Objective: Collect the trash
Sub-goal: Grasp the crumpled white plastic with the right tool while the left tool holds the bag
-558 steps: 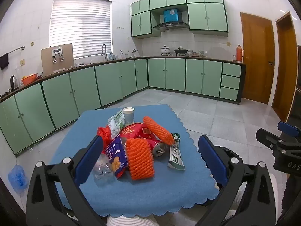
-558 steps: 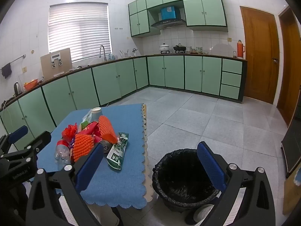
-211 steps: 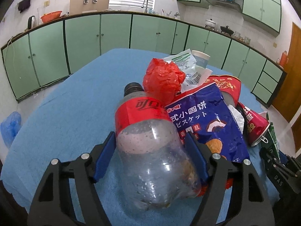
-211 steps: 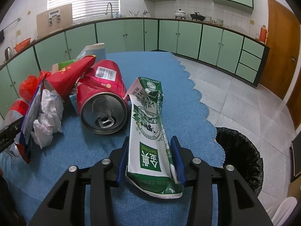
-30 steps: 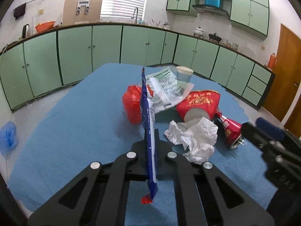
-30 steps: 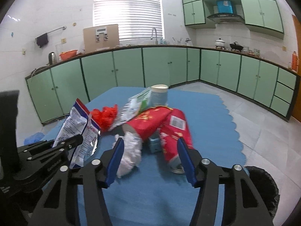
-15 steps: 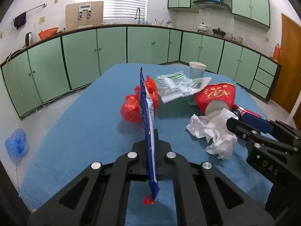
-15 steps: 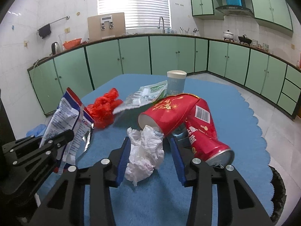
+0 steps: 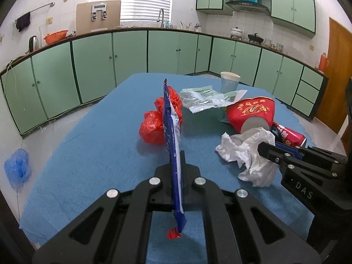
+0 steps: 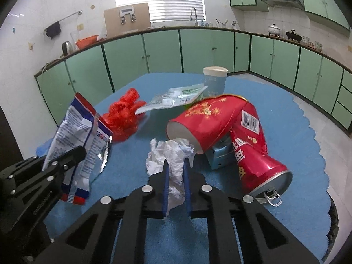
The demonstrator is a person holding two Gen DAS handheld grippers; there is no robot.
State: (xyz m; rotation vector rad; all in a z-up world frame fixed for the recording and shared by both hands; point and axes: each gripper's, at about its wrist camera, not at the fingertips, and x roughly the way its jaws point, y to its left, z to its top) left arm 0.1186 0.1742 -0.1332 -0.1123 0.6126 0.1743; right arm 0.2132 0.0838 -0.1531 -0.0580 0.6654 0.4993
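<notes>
Left wrist view: the left hand-held gripper [image 9: 176,171] is clamping a blue snack bag [image 9: 172,145] edge-on between its closed fingers, the bag standing upright above the blue worktop [image 9: 99,149]. Just behind the bag one red plastic bag [image 9: 154,125] is lying. To the right, the right hand-held gripper [image 9: 267,148] is reaching in from the side, its tips buried in one crumpled white tissue [image 9: 246,151]. Beyond the tissue one red paper bowl [image 9: 253,112] is lying on its side, one red can [image 9: 288,133] beside it, one clear wrapper [image 9: 202,99] and one upright paper cup [image 9: 229,83] farther back.

Right wrist view: the right hand-held gripper [image 10: 176,171] is pinching the tissue [image 10: 173,160] between its blue pads, fingers nearly together, the tissue's top bulging out ahead of the tips. The bowl [image 10: 204,121] is touching the tissue's far side; the can [image 10: 255,151] is lying right of it, over a small blue box [image 10: 220,156]. At left the left hand-held gripper [image 10: 72,156] is holding the snack bag [image 10: 81,140], with the plastic bag [image 10: 123,114] behind. The wrapper [image 10: 173,99] and cup [image 10: 214,81] are sitting at the back.
</notes>
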